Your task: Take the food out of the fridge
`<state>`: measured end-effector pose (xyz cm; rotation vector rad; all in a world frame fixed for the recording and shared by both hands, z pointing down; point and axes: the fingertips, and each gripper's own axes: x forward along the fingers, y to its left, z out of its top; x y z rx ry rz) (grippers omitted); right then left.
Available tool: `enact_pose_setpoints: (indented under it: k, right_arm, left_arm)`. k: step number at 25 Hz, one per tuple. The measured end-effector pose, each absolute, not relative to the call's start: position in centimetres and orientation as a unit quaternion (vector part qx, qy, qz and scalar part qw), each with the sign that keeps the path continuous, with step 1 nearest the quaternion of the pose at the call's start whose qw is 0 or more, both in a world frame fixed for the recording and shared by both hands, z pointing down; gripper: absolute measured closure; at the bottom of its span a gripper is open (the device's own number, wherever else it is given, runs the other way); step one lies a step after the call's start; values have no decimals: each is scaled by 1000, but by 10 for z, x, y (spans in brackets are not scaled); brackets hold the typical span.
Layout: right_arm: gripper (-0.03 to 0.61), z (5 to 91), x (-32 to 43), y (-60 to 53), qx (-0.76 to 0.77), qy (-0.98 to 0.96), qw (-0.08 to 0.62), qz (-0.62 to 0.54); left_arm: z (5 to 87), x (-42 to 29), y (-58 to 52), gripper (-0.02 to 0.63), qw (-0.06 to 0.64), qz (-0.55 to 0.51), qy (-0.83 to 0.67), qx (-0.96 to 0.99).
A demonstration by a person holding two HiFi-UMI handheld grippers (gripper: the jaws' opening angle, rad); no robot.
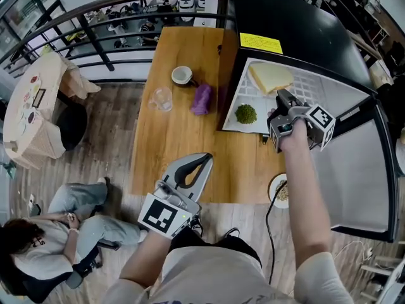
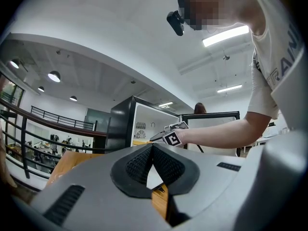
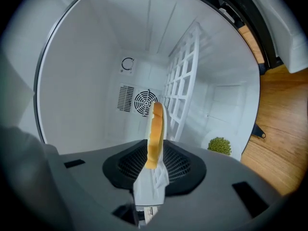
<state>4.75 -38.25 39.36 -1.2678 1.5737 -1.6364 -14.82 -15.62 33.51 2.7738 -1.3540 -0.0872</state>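
A slice of bread [image 1: 270,76] lies on the white rack [image 1: 329,87] inside the open black fridge [image 1: 297,24], with a green clump of food [image 1: 246,113] nearer the front. My right gripper [image 1: 281,100] reaches into the fridge at the bread's near corner. In the right gripper view the bread [image 3: 155,129] stands edge-on between the jaws of the right gripper [image 3: 155,150], with a gap beside it, and the green food [image 3: 219,145] is off to the right. My left gripper [image 1: 201,163] hangs over the table's near edge, tips together and holding nothing, as the left gripper [image 2: 152,148] view also shows.
On the wooden table [image 1: 177,144] sit a purple object [image 1: 202,99], a clear glass [image 1: 161,99] and a small bowl [image 1: 182,75]. A plate [image 1: 278,190] rests by the near edge, beside the fridge door [image 1: 354,170] swung open at right. A person [image 1: 38,246] sits on the floor.
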Motion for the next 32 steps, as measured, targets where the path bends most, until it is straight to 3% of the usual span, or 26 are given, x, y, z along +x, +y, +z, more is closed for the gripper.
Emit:
enact_pose_setpoints:
  k: [14,17,32]
  right_arm:
    - [476,399,50,-387,-477,546,288,-626]
    - [546,407,51,-384,-488,536,281,-629]
    - [549,409,58,-356,-478,545,285,-627]
  left_arm:
    - [333,-158,-160,606,28,-36,-432,901]
    - [332,-161,-161,606,28,-40,-433,900]
    - [333,-155,-160,606,27,-35,-426,904]
